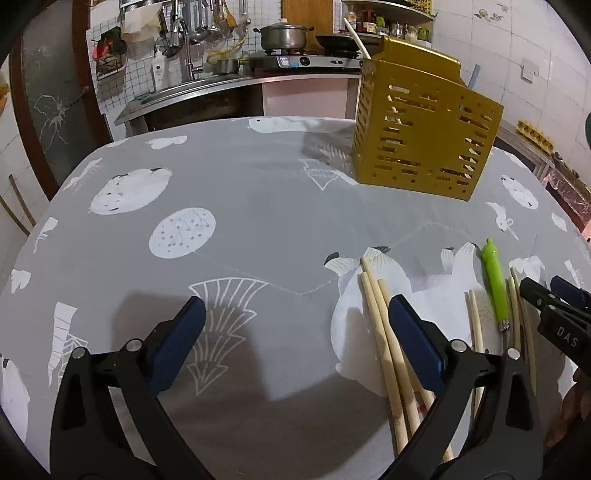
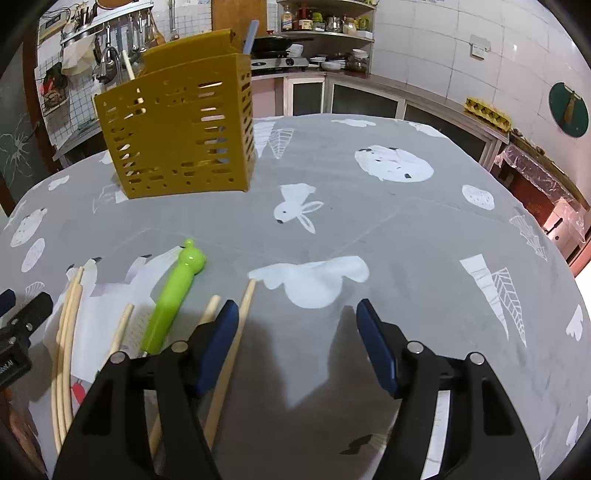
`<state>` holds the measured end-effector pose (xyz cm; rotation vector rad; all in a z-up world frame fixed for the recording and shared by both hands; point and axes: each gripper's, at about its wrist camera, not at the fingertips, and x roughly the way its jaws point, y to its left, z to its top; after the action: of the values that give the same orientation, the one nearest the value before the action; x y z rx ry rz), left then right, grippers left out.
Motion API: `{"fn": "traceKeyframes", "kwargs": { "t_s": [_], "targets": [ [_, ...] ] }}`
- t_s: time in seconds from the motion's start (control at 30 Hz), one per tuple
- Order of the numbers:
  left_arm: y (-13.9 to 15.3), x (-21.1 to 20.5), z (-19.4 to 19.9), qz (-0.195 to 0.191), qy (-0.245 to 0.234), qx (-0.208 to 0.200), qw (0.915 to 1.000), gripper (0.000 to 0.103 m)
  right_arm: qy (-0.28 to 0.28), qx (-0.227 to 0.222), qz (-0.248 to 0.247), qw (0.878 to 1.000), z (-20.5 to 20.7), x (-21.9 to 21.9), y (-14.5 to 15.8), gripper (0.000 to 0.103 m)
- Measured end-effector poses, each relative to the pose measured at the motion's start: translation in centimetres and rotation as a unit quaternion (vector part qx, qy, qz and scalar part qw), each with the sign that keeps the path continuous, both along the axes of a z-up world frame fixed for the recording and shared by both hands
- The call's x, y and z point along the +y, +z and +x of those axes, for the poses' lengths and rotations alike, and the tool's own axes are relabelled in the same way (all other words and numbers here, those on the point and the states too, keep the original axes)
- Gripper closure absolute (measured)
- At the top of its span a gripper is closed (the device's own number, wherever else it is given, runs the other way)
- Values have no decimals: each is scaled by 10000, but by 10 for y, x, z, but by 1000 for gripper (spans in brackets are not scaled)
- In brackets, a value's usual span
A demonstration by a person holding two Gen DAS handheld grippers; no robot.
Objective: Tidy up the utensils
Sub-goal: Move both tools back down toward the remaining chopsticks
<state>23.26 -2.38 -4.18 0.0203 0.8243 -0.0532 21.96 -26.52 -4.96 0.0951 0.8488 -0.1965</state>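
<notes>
A yellow slotted utensil holder stands at the far side of the grey patterned tablecloth, with one chopstick and a blue stick inside it. Several wooden chopsticks lie near the front edge, beside a utensil with a green handle. My left gripper is open above bare cloth, its right finger over the chopsticks. My right gripper is open too, with its left finger beside a chopstick and nothing between the pads. The right gripper's tip shows at the left view's edge.
Behind the table run a kitchen counter with a sink and tap, a stove with a steel pot, and shelves of jars. An egg carton sits on a side counter at right.
</notes>
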Motion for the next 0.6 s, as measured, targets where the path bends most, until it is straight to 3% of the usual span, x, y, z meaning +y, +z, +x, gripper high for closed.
{"fn": "traceKeyframes", "kwargs": {
  "t_s": [0.23,0.6],
  "targets": [
    [-11,-1,7,-67,-100,318,9994,14,30,52,63,10000,0,2,-5,43],
    [-13,-11,2,106,-281,352,9989,21,-88,40,238,9997,-1,-5,-8,43]
  ]
}}
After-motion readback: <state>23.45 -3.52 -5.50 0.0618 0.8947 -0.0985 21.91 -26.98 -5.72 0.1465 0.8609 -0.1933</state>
